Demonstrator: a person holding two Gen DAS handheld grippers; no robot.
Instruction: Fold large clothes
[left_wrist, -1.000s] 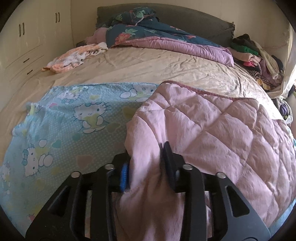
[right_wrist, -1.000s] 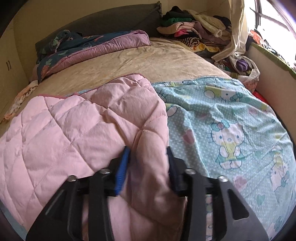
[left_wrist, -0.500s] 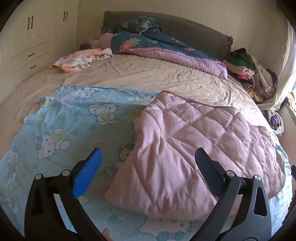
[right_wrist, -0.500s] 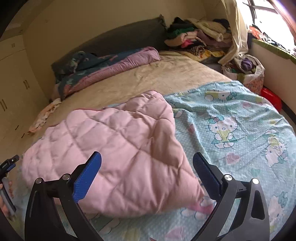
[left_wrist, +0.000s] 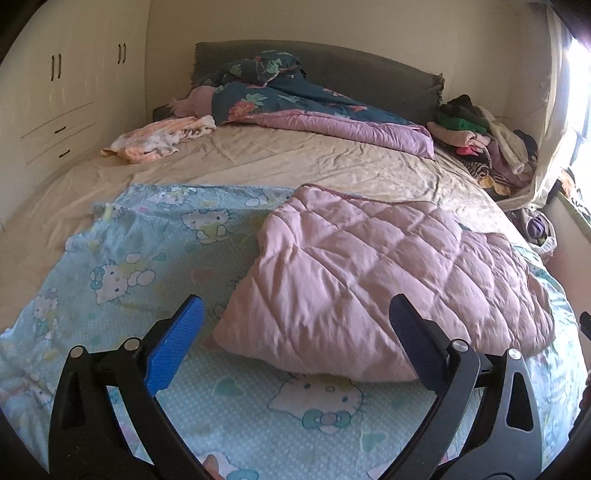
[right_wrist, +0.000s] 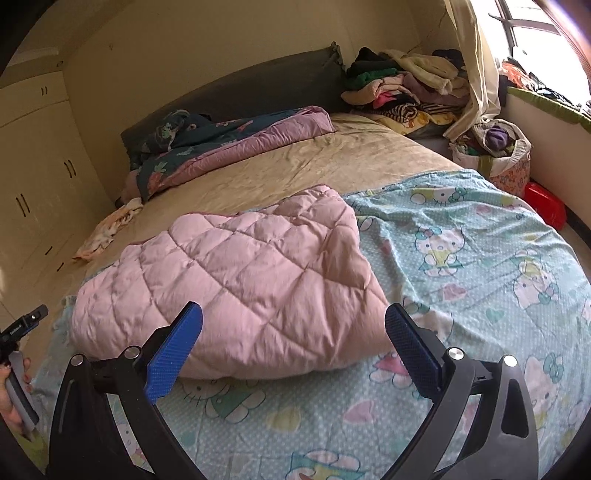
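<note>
- The pink quilt (left_wrist: 373, 284) is seen lying folded on the cartoon-print blue sheet (left_wrist: 147, 258) spread over the bed (left_wrist: 295, 166).
- The left tool (left_wrist: 295, 343) is held released, nothing between its jaws.
- The right tool (right_wrist: 293, 341) is likewise held released above the quilt's near edge.

Pink quilt (left_wrist: 369, 280): soft matt cloth, diamond-stitched, puffy. Blue printed sheet (left_wrist: 122, 258): thin matt cloth, wrinkled. Gripper arms: matt black plastic; finger pads (right_wrist: 173, 354): blue, finely ribbed; bright metal pivots.
</note>
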